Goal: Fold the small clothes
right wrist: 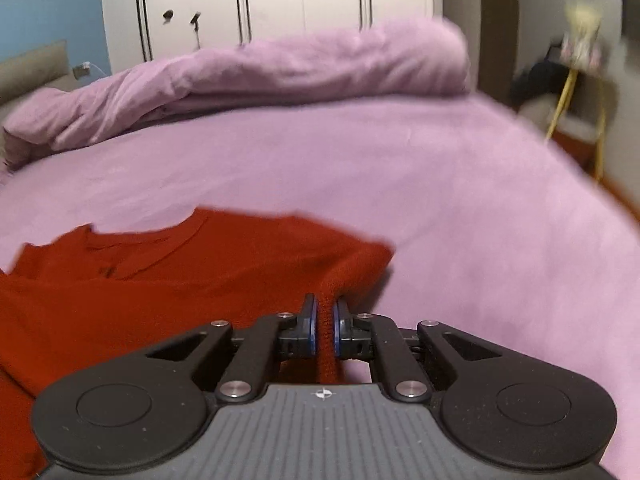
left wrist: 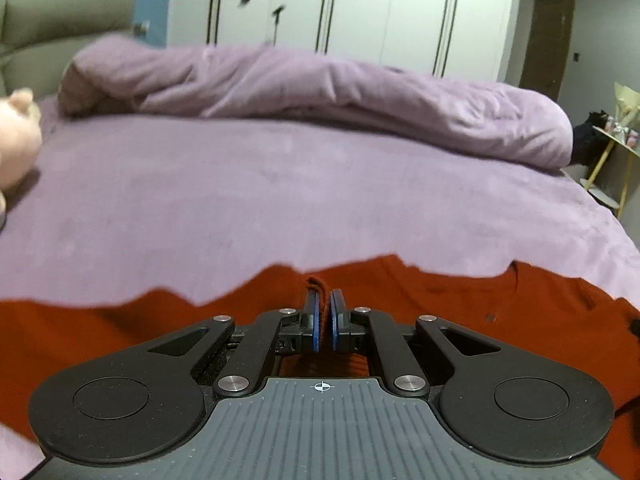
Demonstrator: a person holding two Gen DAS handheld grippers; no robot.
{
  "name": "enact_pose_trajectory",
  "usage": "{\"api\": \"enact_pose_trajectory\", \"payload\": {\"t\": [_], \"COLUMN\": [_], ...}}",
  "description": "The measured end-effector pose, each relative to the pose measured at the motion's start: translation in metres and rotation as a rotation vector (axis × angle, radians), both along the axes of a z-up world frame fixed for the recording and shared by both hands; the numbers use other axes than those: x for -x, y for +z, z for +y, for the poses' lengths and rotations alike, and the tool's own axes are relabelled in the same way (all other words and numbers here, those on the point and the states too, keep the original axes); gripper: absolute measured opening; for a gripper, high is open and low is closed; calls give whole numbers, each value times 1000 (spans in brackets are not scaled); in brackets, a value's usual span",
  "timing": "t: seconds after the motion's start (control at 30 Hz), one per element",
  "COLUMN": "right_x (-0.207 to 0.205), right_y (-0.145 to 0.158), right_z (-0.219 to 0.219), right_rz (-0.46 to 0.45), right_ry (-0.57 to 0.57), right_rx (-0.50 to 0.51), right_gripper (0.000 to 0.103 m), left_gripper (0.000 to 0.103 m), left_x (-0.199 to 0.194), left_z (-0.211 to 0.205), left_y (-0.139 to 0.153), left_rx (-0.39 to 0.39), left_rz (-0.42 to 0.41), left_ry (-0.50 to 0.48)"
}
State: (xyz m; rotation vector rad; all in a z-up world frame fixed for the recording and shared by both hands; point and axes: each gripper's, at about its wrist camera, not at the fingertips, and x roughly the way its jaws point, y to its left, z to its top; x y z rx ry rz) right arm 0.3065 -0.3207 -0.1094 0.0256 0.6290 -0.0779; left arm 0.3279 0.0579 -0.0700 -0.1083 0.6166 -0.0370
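- While the purple bed sheet [left wrist: 320, 184] filled most of both views, with a rumpled purple duvet [left wrist: 320, 92] heaped along its far side in front of a white wardrobe [left wrist: 340, 4], it gave a wide, bare surface to fold on; a pale plush toy [left wrist: 16, 136] lay at the left wrist view's edge, well apart from the work.
- Across the near part of that sheet lay the red knit garment [right wrist: 132, 280], spread fairly flat, its long axis running side to side across both views; its neckline appeared to point towards the duvet, though blur left that uncertain.
- At one side of it the left gripper [left wrist: 325, 316] was clenched on a thin fold of red cloth, a small tuft standing up between the blue pads.
- At the other side the right gripper [right wrist: 325, 320] was clamped on a thicker bunch of the same knit, which rose in a ridge from the corner into the jaws.
- Judging from that, the step was a two-handed lift and fold, and doing it well called for raising both ends evenly, keeping the edge between them taut, and carrying it over square to the opposite edge.
- A slack or uneven pull would likely have skewed the crease, since the knit looked soft and stretchy.
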Motion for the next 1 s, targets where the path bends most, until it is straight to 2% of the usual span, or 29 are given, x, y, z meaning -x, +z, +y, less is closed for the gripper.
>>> {"api": "enact_pose_trajectory", "payload": {"t": [0.07,0.13,0.2,0.27,0.33,0.37,0.4,0.47,0.53,0.57,0.63,0.7,0.73,0.83,0.93,1.0], "right_x": [0,-4,-7,1,13,20,27,38,47,48,46,44,46,49,47,44], "right_y": [-1,-12,-21,-15,-4,1,4,9,5,2,-11,-25,-28,-26,-31,-39], "right_z": [-2,-1,0,-2,-6,-7,-5,7,22,29,41,39,33,8,0,-12], "right_rz": [-22,17,69,33,-11,-29,-45,-69,-83,-71,-13,33,20,9,32,68], "right_ry": [-63,-91,-86,-99,-115,-110,-88,-24,77,105,115,49,33,-9,-83,-117], "right_rx": [50,98,129,133,97,66,26,-53,-144,-151,-76,46,67,80,205,181], "right_gripper": [7,7,11,16,18,19,22,25,25,23,22,8,2,0,0,0], "left_gripper": [7,7,8,15,23,32,41,49,51,51,51,51,51,51,51,52], "left_x": [-7,-16,-15,-4,9,14,17,17,10,7,-1,2,5,10,12,15], "left_z": [-8,-10,-2,5,6,4,1,-11,-27,-34,-41,-42,-41,-35,-29,-29], "left_y": [-8,-22,-30,-27,-18,-13,-10,-9,-15,-23,-38,-41,-42,-46,-44,-41], "left_rx": [-63,-116,-82,-51,-13,20,57,108,91,73,12,-34,-53,-79,-41,-41], "left_rz": [17,107,186,179,154,143,133,130,158,187,232,198,190,177,185,193], "left_ry": [1,25,50,61,40,20,-4,-61,-101,-111,-85,-86,-92,-82,-60,-57]}}
